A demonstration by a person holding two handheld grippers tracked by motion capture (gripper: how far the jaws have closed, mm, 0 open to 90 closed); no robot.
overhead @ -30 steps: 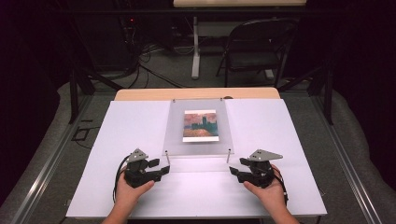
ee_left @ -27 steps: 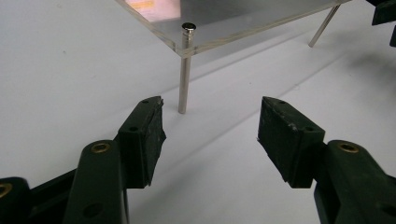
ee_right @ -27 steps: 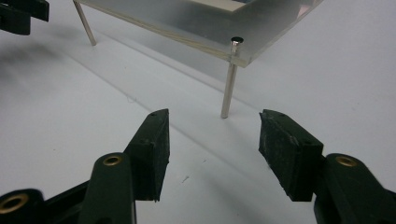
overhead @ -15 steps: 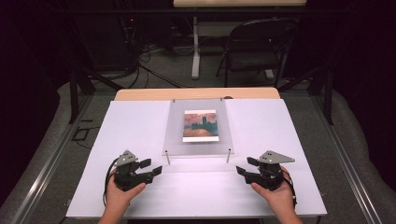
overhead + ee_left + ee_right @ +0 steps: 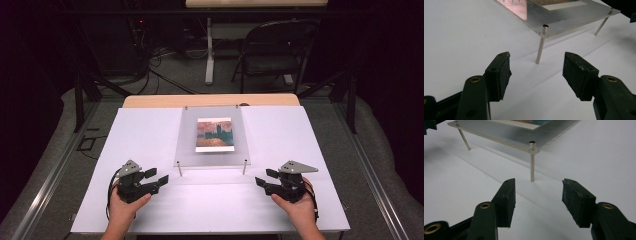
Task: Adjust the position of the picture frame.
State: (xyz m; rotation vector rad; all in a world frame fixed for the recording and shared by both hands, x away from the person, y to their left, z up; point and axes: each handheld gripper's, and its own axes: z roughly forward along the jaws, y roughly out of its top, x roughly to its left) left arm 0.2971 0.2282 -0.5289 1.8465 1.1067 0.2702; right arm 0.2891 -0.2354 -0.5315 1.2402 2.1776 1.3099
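A clear acrylic frame (image 5: 187,142) holding a small painting print (image 5: 215,134) stands on thin metal posts on the white table top (image 5: 300,140). My left gripper (image 5: 159,179) is open and empty, just short of the frame's near left post (image 5: 540,47), which shows between its jaws in the left gripper view. My right gripper (image 5: 263,178) is open too, and its jaws have just been closing a little with nothing between them. It points at the near right post (image 5: 532,165). In both gripper views the black jaws stand apart over bare table, left gripper (image 5: 537,62) and right gripper (image 5: 539,186).
The white board lies on a wooden table whose far edge (image 5: 210,100) shows behind the frame. A folding chair (image 5: 275,50) and cables on the floor are beyond the table. Metal rails run along both sides.
Both grippers have drawn back from the frame's near corners. The left one moved out to the left and toward the person; the right one shifted slightly right and back.
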